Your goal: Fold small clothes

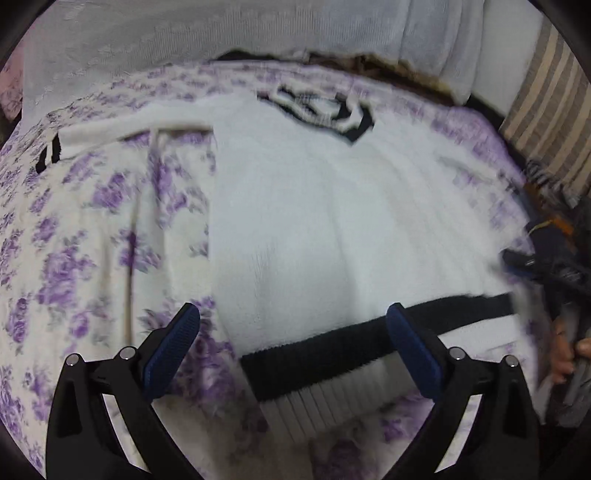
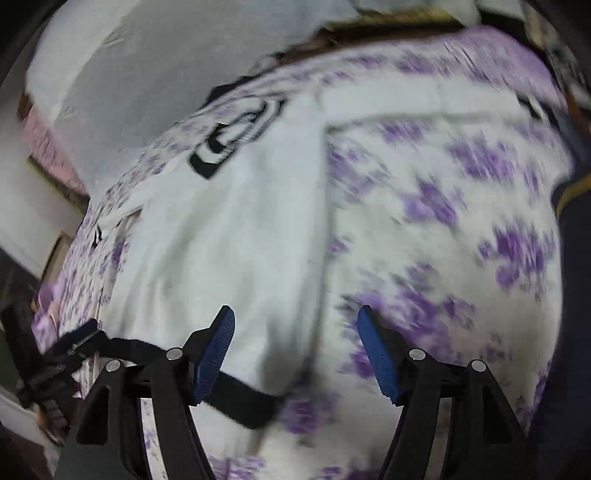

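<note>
Nearest the left wrist camera, the left claw (image 1: pixel 293 325) stands with its blue pads wide apart and nothing pinched between them; it hangs over the black band (image 1: pixel 369 343) at the hem of a white sweater (image 1: pixel 314 221), with the ribbed white edge (image 1: pixel 332 402) just below that band. In the right wrist view the right claw (image 2: pixel 295 326) is likewise spread and empty, poised above the sweater's right side edge where it meets the purple-flowered bedspread (image 2: pixel 461 229).

The sweater lies flat and face-up on the bed, hem toward the cameras, one sleeve (image 1: pixel 136 123) stretched out to the left, another (image 2: pixel 417 101) to the right. Farther on is its black-and-white V-neck collar (image 1: pixel 325 110). Beyond the bed hangs a pale curtain (image 1: pixel 184 33), and a striped cushion (image 1: pixel 546 110) sits at the far right. Both views are blurred.
</note>
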